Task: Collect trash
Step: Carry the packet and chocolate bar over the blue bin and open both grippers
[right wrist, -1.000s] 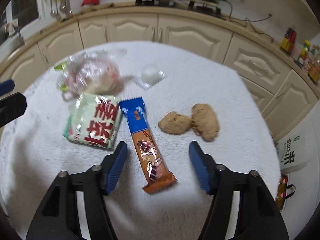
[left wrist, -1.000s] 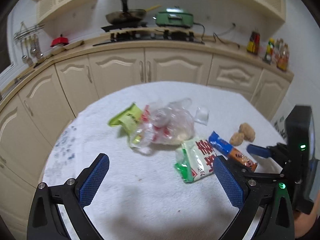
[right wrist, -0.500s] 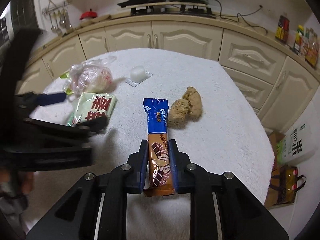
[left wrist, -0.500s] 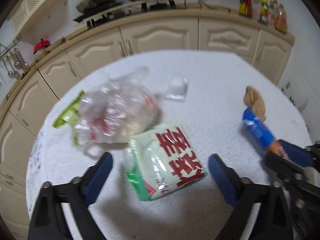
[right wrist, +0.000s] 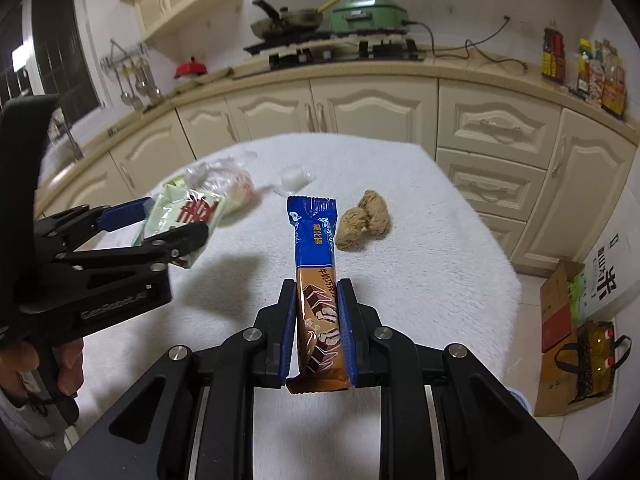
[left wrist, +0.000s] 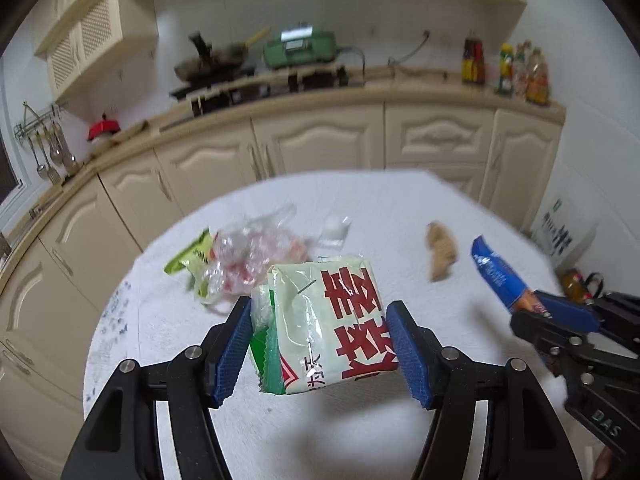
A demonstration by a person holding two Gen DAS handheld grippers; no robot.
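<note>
While left tongs [left wrist: 320, 344] close around red-lettered green packet [left wrist: 328, 320], right tongs [right wrist: 318, 332] pinch blue-brown chocolate bar [right wrist: 316, 276].

The table [right wrist: 420, 280] wears a white, fuzzy, matt cloth. The green packet [left wrist: 332, 320] is glossy, crinkled plastic film, and the bar wrapper [right wrist: 316, 272] is shiny foil-like plastic. The clear bag [left wrist: 256, 252] is thin, wrinkled film. The brown lumps [right wrist: 364, 220] look rough and crumbly. Gripper pads [left wrist: 236, 344] are ribbed blue rubber on matt black plastic arms with metal screws. Cabinet doors [right wrist: 372, 108] look smooth, semi-gloss cream.
</note>
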